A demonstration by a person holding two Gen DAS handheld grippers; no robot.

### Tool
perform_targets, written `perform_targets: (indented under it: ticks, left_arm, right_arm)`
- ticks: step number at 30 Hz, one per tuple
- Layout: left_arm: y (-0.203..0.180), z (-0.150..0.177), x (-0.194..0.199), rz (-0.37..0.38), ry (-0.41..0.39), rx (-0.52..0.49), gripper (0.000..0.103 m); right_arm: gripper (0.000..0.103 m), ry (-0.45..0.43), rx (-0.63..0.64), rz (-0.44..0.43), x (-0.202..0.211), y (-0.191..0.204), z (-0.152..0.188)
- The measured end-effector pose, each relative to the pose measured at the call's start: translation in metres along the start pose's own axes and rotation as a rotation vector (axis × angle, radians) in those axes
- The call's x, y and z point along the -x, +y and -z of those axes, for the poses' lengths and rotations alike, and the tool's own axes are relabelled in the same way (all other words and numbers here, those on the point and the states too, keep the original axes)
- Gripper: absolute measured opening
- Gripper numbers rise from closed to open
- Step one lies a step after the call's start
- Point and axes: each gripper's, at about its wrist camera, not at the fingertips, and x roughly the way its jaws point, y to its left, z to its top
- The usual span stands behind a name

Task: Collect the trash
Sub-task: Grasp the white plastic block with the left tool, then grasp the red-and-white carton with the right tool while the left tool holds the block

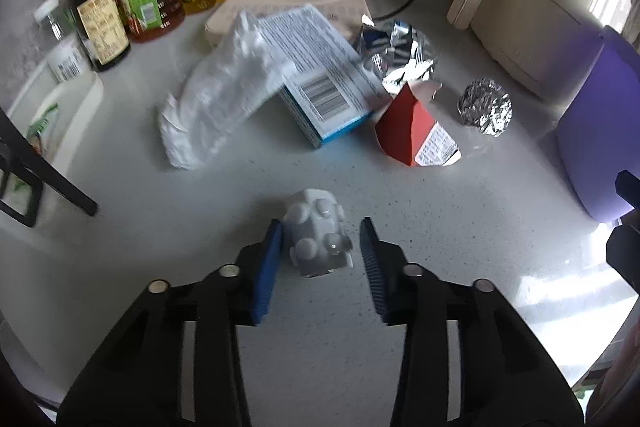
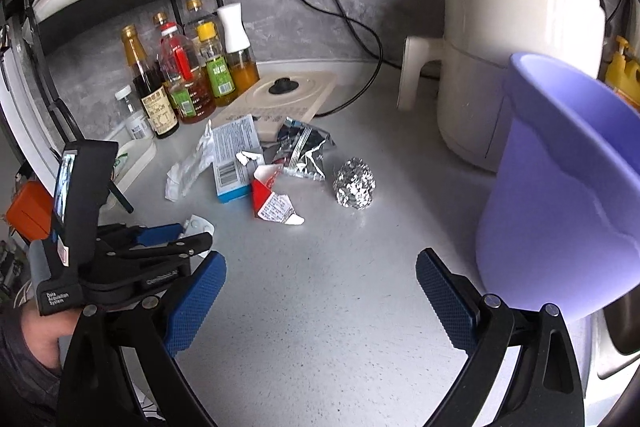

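The left gripper point(image 1: 320, 239) stands partly open over the speckled countertop point(image 1: 320, 327), a white blister pack point(image 1: 316, 235) lying between its blue pads, touching the left one while the right stands just clear. Beyond its tips, left to right, lie a crumpled white wrapper point(image 1: 216, 95), a blue-edged box point(image 1: 320, 83), a silver foil bag point(image 1: 396, 55), a torn red carton point(image 1: 412, 131) and a foil ball point(image 1: 485, 105), with a purple bin point(image 1: 596, 131) at far right. The right gripper point(image 2: 320, 291) hangs wide open and empty, the purple bin just right of it.
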Motion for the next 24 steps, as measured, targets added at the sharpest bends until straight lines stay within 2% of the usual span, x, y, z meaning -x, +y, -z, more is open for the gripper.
perform_targets:
  ticks: [6, 13, 24]
  left_arm:
    - [0.003, -0.005, 0.002, -0.004, -0.019, 0.038, 0.027]
    - [0.011, -0.017, 0.025, -0.023, -0.097, 0.086, 0.027]
    - [0.028, -0.031, 0.053, -0.096, -0.232, 0.143, 0.027]
  right_arm:
    - [0.093, 0.018, 0.033, -0.008, -0.016, 0.003, -0.006]
    - [0.093, 0.022, 0.096, -0.049, -0.030, 0.013, -0.016]
    - [0.092, 0.018, 0.162, -0.131, -0.056, 0.030, -0.036]
